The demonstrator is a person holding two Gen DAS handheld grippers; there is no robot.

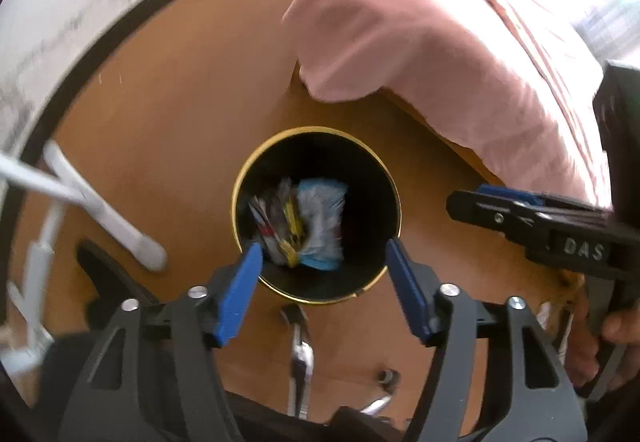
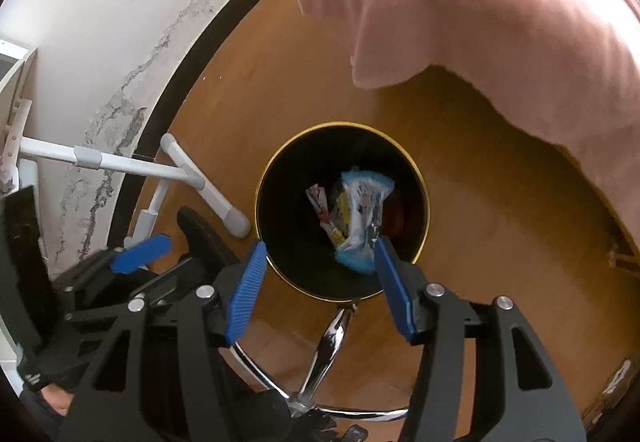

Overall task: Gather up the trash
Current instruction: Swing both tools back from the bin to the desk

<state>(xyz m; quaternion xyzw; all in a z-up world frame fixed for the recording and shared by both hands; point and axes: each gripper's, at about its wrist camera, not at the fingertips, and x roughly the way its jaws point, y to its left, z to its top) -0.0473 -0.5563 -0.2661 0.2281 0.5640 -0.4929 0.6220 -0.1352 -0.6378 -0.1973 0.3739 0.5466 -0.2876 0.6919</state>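
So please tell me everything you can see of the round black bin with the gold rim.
The round black bin with the gold rim stands upright and open on the brown wooden floor, seen from above. Its inside wall is dark and smooth, perhaps metal. At the bottom lie crumpled wrappers: one blue and white, others yellow and red. A white tube foot rests close to its left side; whether they touch is unclear. Both grippers hover open above it, empty.

We saw a round black bin (image 1: 316,145) (image 2: 280,193) w/ gold rim, upright on the wooden floor, open-topped. Inside at the bottom lay crumpled trash: a blue-and-white plastic wrapper (image 1: 322,226) (image 2: 362,226) beside yellow and red-white wrappers (image 1: 276,230) (image 2: 330,213), all touching in one loose pile.
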